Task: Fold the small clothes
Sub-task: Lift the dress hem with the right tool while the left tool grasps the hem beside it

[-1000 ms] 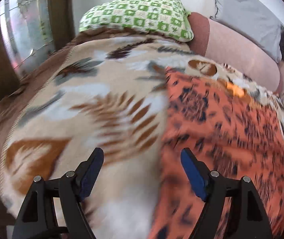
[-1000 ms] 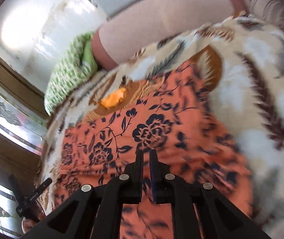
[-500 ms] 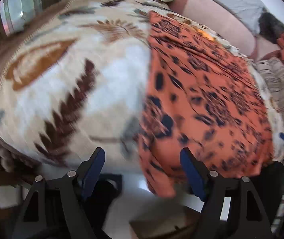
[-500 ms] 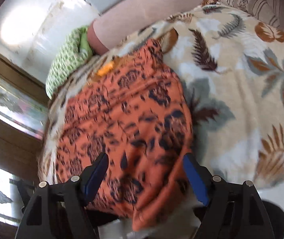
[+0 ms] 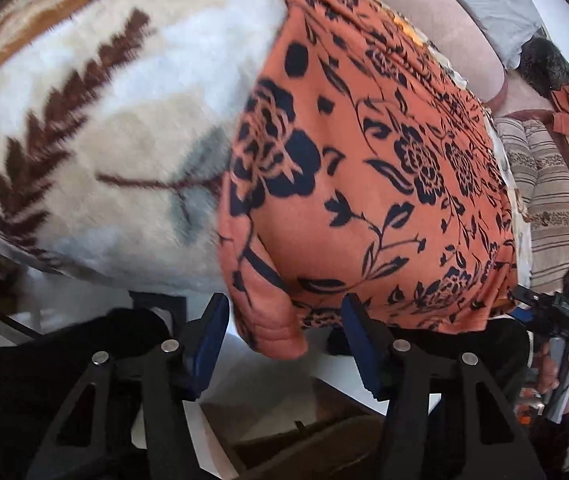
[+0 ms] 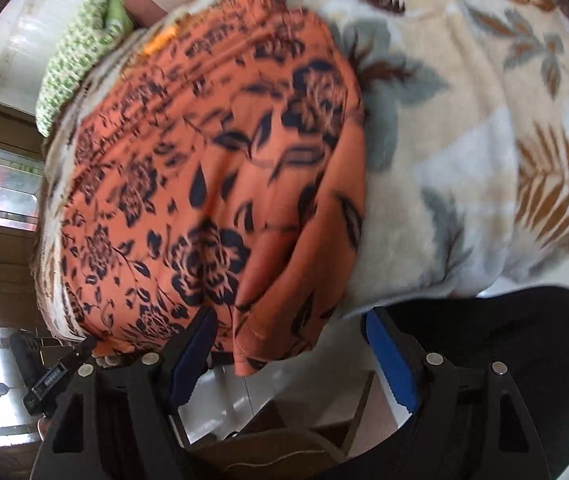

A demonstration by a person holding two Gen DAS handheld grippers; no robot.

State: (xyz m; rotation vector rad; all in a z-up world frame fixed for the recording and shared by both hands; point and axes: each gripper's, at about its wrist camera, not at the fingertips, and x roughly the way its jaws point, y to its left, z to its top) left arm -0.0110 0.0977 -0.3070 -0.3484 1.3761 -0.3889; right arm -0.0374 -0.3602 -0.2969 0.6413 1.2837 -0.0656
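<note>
An orange garment with a dark blue flower print [image 5: 372, 168] lies spread on a leaf-patterned blanket [image 5: 96, 120], and its near hem hangs over the bed's front edge. My left gripper [image 5: 284, 340] is open, its blue pads on either side of the garment's hanging left corner. In the right wrist view the same garment [image 6: 212, 168] lies on the blanket [image 6: 484, 140]. My right gripper [image 6: 290, 354] is open around the garment's hanging right corner. Neither gripper holds the cloth.
A green checked pillow [image 6: 80, 52] and a pink bolster [image 5: 444, 28] lie at the far end of the bed. A striped cushion [image 5: 548, 200] is at the right. The other gripper [image 5: 556, 312] shows at the right edge. Floor and dark furniture lie below the bed edge.
Both grippers have pulled back from over the garment to the bed's front edge. The right gripper, shut one second ago, has opened. The garment's hem now hangs between the fingers.
</note>
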